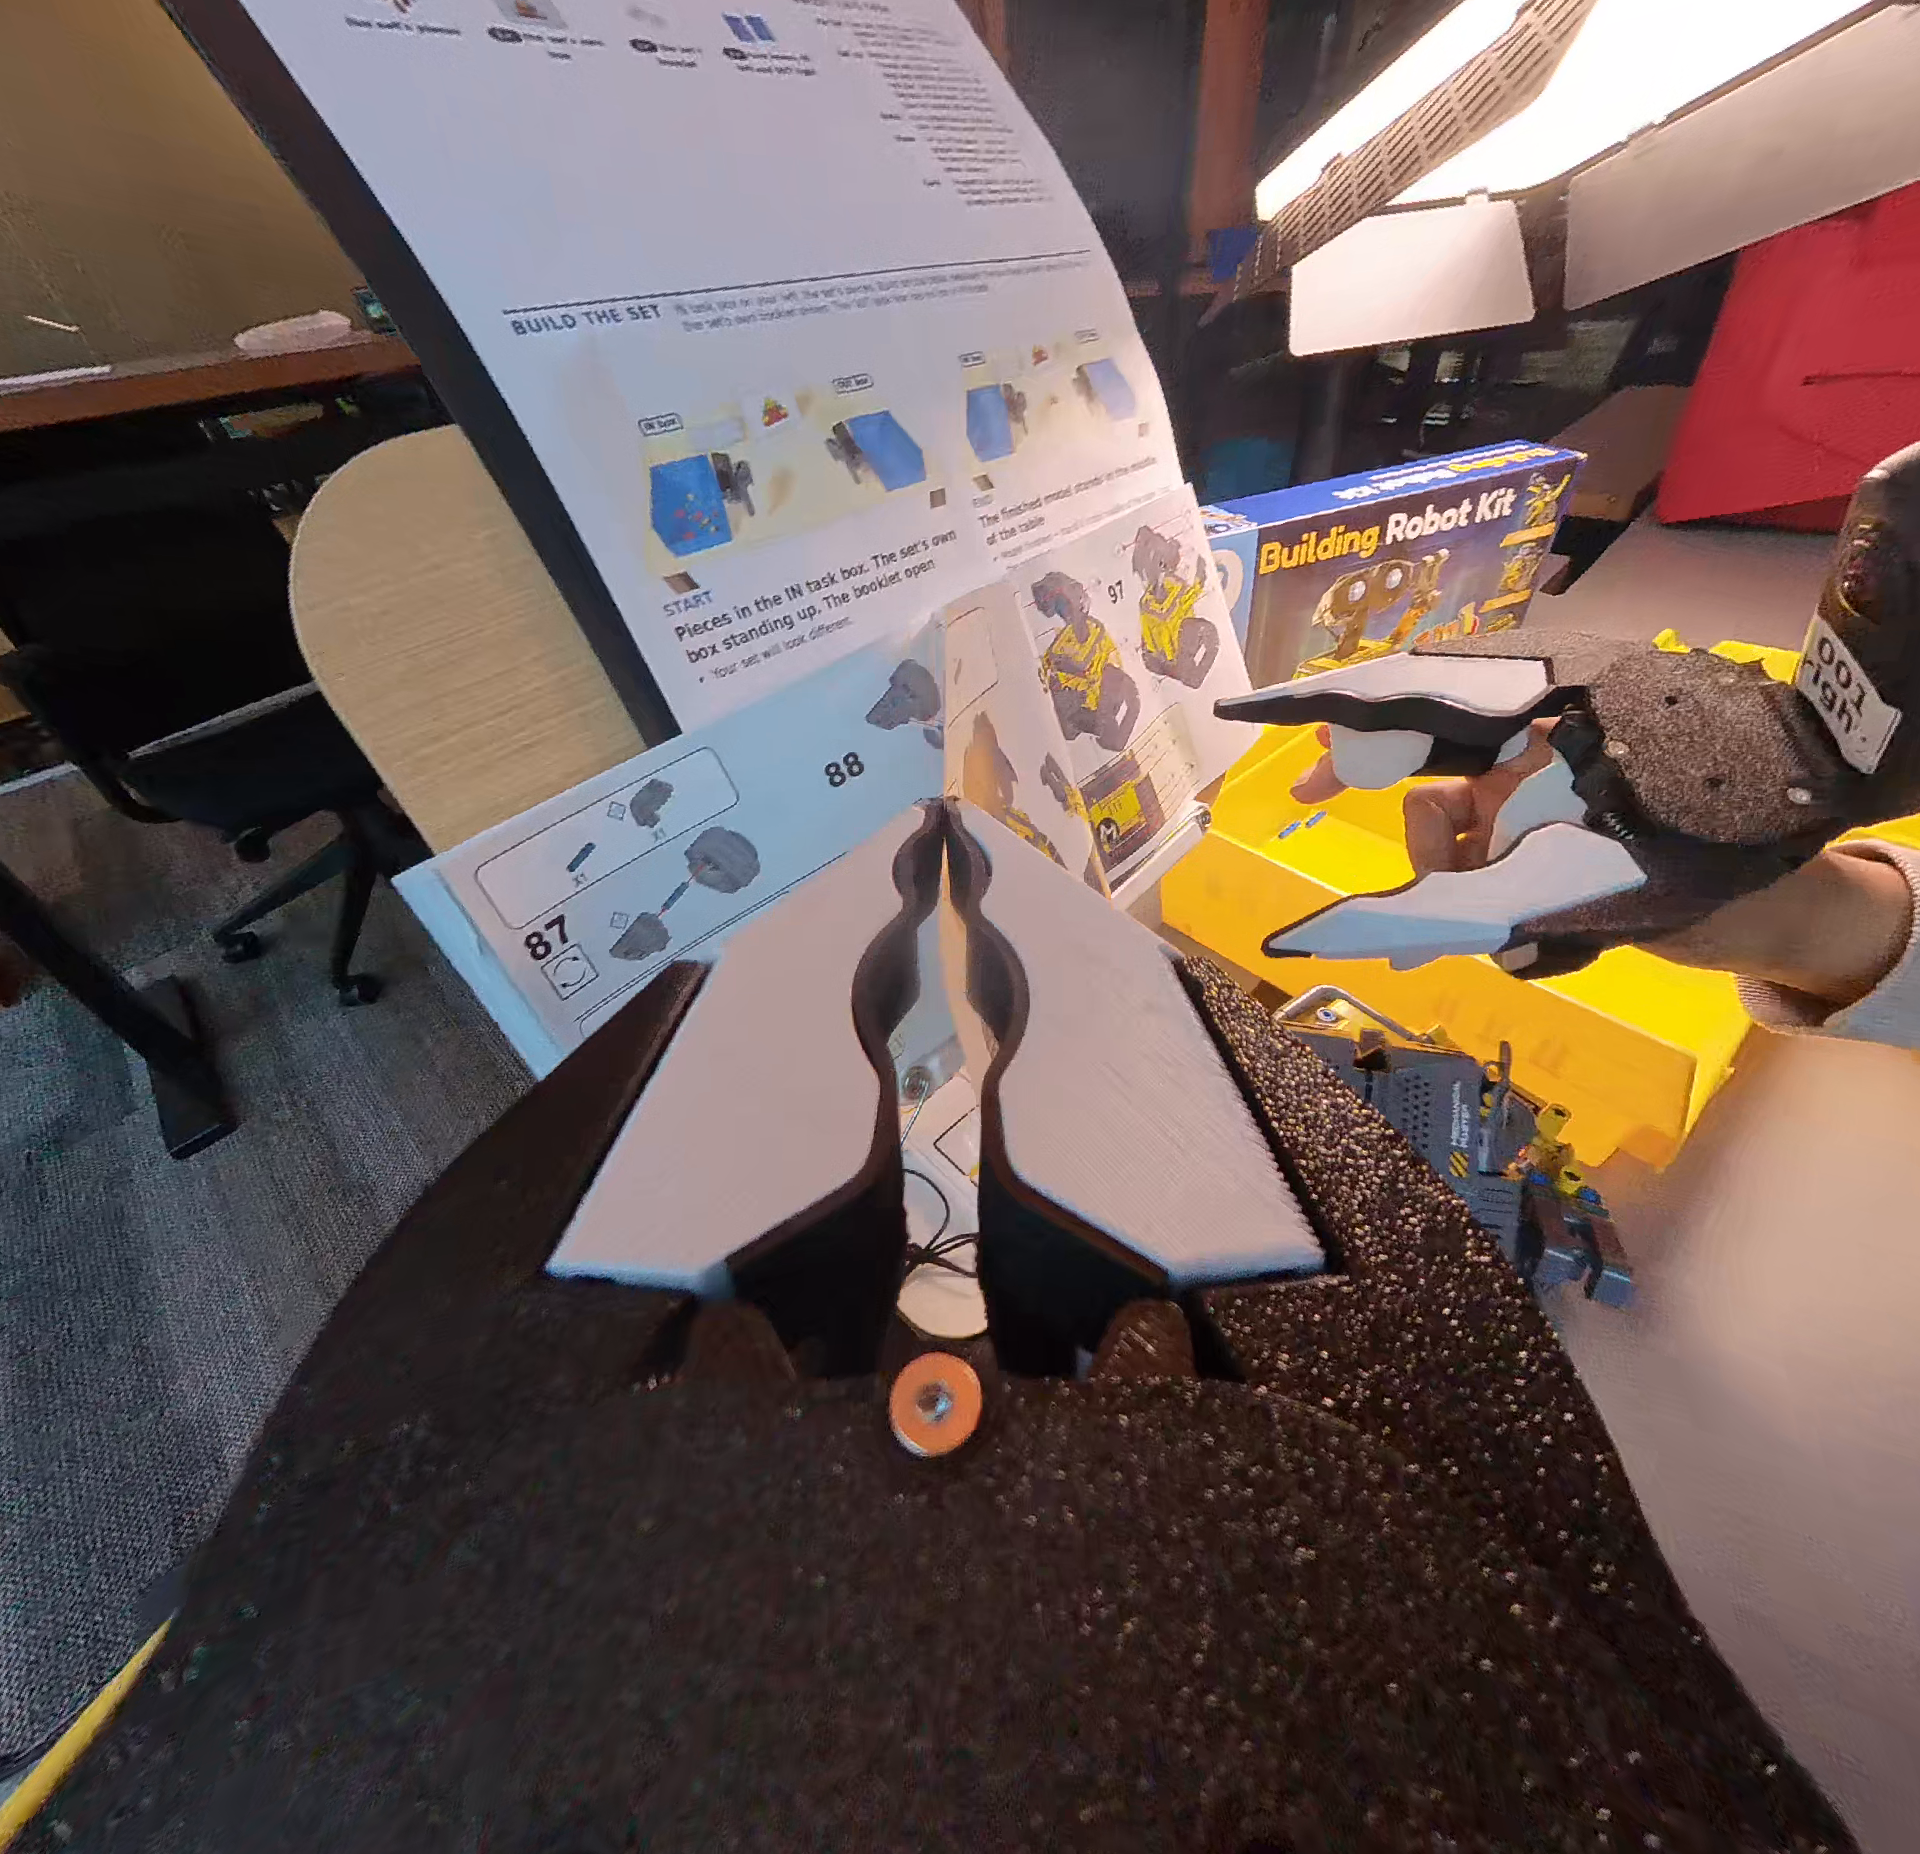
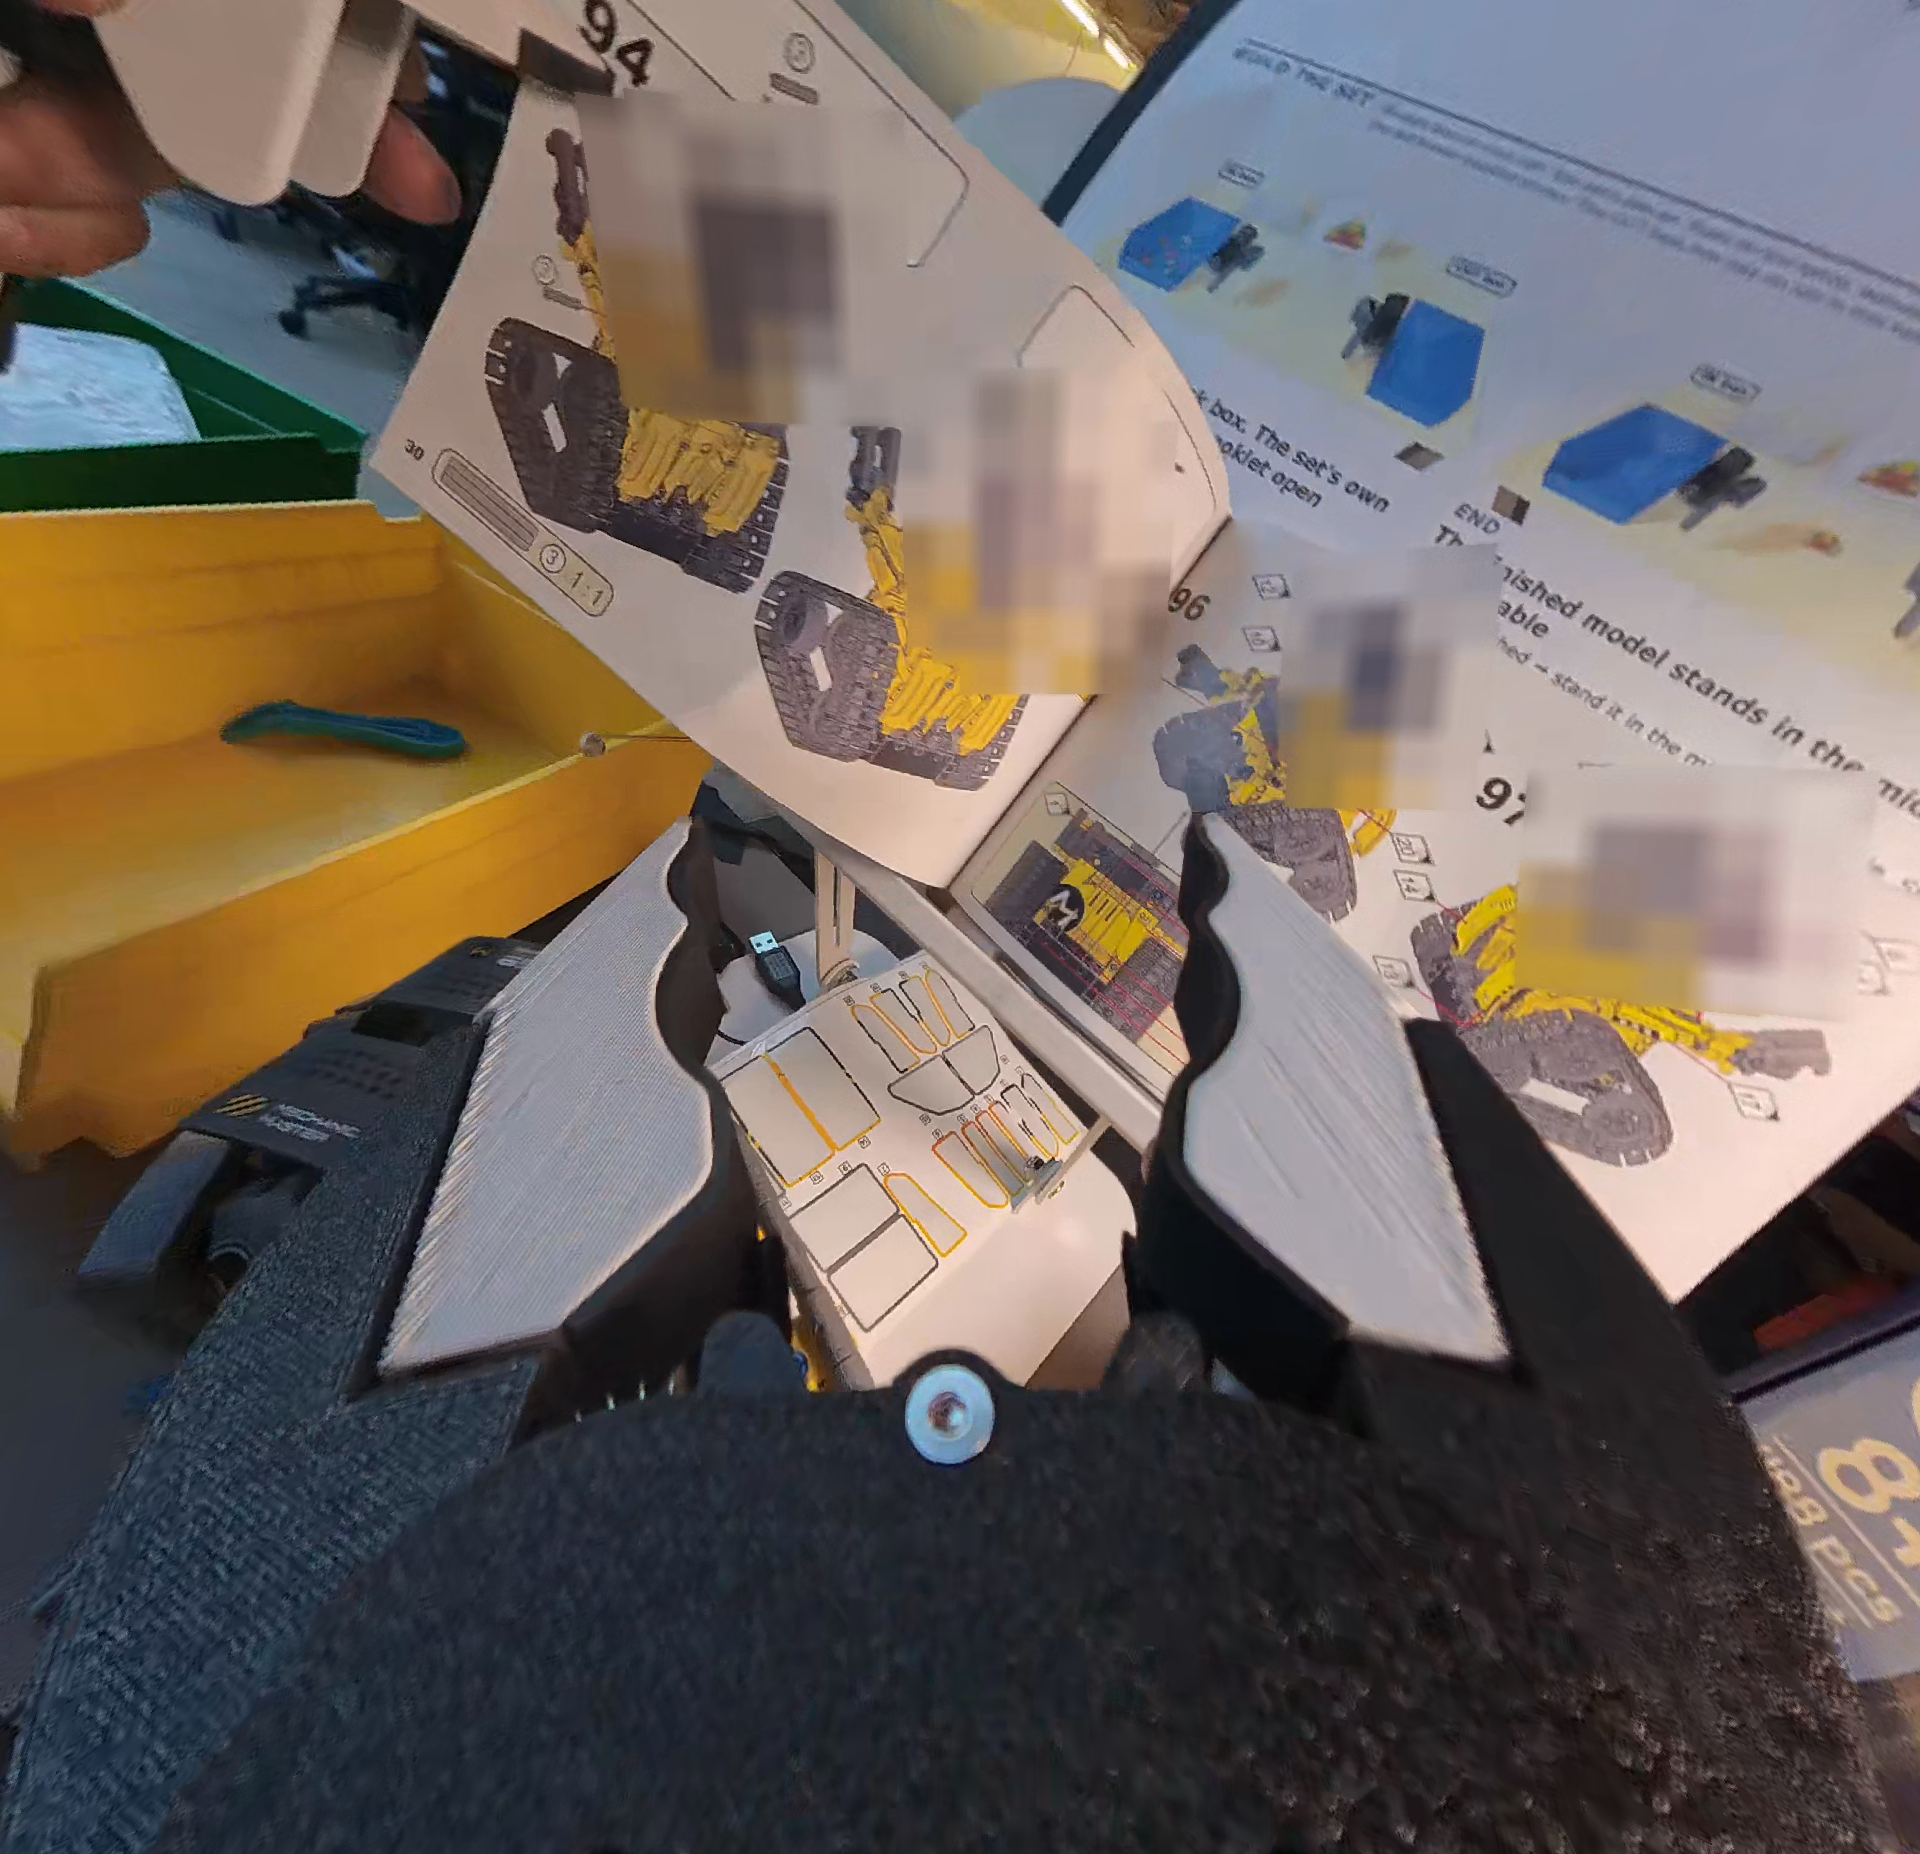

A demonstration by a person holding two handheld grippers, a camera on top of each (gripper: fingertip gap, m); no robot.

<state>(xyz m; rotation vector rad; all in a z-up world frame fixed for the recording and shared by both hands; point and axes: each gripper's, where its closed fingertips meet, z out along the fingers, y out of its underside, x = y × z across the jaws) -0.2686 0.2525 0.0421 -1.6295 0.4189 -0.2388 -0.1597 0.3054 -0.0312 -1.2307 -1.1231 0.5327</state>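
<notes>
An instruction booklet [image 1: 644, 869] stands open on a stand at the table's far edge. My left gripper [image 1: 943, 809] is shut on one of its pages, which runs edge-on between the fingers. In the right wrist view that lifted page [image 2: 499, 277] curls up to the left, and the left gripper's white fingers [image 2: 239, 69] pinch its top corner. My right gripper [image 2: 940, 833] is open and empty, hovering in front of the booklet's right page. It also shows in the left wrist view [image 1: 1257, 828], above the yellow tray [image 1: 1455, 983].
A grey and yellow brick model [image 1: 1455, 1129] lies beside the yellow tray [image 2: 208, 869], which holds a teal piece [image 2: 343, 729]. A blue kit box [image 1: 1392, 568] and a large printed sheet [image 1: 727, 194] stand behind. A sticker sheet [image 2: 883, 1129], USB plug [image 2: 774, 963] and green tray [image 2: 156, 454] are nearby.
</notes>
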